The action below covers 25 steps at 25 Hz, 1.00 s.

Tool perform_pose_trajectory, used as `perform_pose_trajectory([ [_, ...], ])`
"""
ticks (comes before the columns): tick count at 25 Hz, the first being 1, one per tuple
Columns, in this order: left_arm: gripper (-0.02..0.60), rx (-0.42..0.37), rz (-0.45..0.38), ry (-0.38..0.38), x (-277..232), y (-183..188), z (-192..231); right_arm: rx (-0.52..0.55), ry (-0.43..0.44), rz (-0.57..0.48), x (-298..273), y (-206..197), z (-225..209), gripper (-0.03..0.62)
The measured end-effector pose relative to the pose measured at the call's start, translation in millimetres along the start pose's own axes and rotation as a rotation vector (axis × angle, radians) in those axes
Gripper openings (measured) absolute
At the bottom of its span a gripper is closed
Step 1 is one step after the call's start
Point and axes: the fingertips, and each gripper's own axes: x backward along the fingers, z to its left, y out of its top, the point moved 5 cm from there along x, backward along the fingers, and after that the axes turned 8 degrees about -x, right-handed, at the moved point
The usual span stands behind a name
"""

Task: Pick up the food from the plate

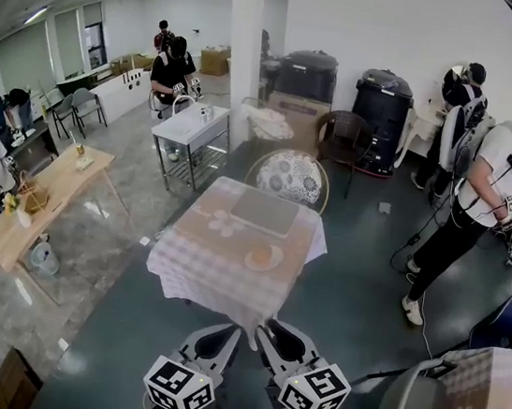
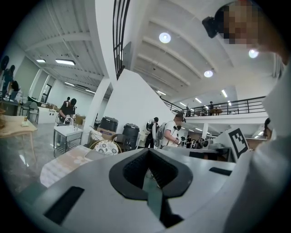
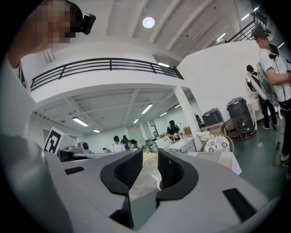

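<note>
Right gripper jaws stand slightly apart, empty; left gripper jaws together, empty. Only the head view shows the food on its plate, on the checked table well ahead.

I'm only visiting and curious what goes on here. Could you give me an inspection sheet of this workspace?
Surface: table under a checked cloth, out ahead of the person.
Job's things: plate with food near the table's right edge, untouched.
Clutter: grey tray further back on the cloth.
Grippers: left gripper shut, empty; right gripper open, nothing between its jaws; both held low, well short of the table.
Cables: cable on the floor at right.
Surroundings: white pillar, two dark bins, people at other tables.
</note>
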Motion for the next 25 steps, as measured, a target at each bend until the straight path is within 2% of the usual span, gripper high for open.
perform_pose_trajectory([
  [5,0.006,-0.019,0.0,-0.007,-24,-3,38,0.0,-0.023,0.014,-40,-3,-18,0.095],
  [12,0.006,-0.049,0.012,-0.021,-64,2,119,0.013,-0.078,0.048,-123,0,-41,0.106],
  [20,0.006,-0.047,0.052,-0.125,-117,-14,187,-0.013,-0.223,0.073,-190,-16,-90,0.15],
  [25,0.006,-0.031,0.067,-0.149,-151,-26,211,-0.044,-0.301,0.103,-214,-25,-126,0.176],
])
